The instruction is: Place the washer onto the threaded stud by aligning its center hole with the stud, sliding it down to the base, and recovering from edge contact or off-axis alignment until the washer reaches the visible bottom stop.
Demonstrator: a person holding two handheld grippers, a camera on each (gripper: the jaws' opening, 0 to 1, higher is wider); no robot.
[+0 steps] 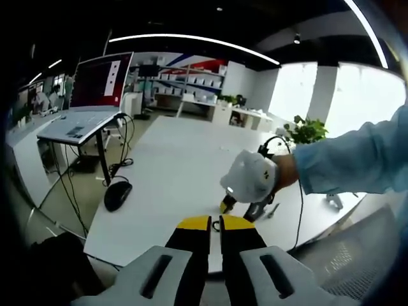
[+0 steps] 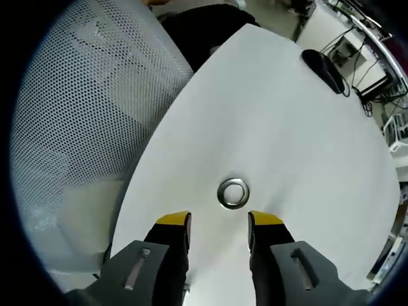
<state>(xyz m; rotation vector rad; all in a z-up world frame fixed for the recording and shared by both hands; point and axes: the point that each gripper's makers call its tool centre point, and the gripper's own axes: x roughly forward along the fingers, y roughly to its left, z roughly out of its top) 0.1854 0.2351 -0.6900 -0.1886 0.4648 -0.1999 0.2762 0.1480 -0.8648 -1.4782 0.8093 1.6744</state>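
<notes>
Right gripper view: washer [image 2: 233, 193] lies flat on the counter [image 2: 306, 140], just beyond the spread, empty jaws; thin, stiff, likely slippery, so pinch across its rim.

washer [image 2: 233, 193]: shiny bare metal from where I'm sitting, smooth, catches the light
table [image 2: 306, 153]: plain white top, matt and smooth
chair back [image 2: 83, 115]: grey mesh, full of tiny holes
right gripper [image 2: 218, 228]: matt black fingers, yellow tips, grey plastic-looking housing
glove [image 1: 250, 176]: white cloth, soft looking
sleeve [image 1: 350, 162]: light blue woven fabric
mouse [image 1: 118, 194]: black, slightly glossy
</notes>
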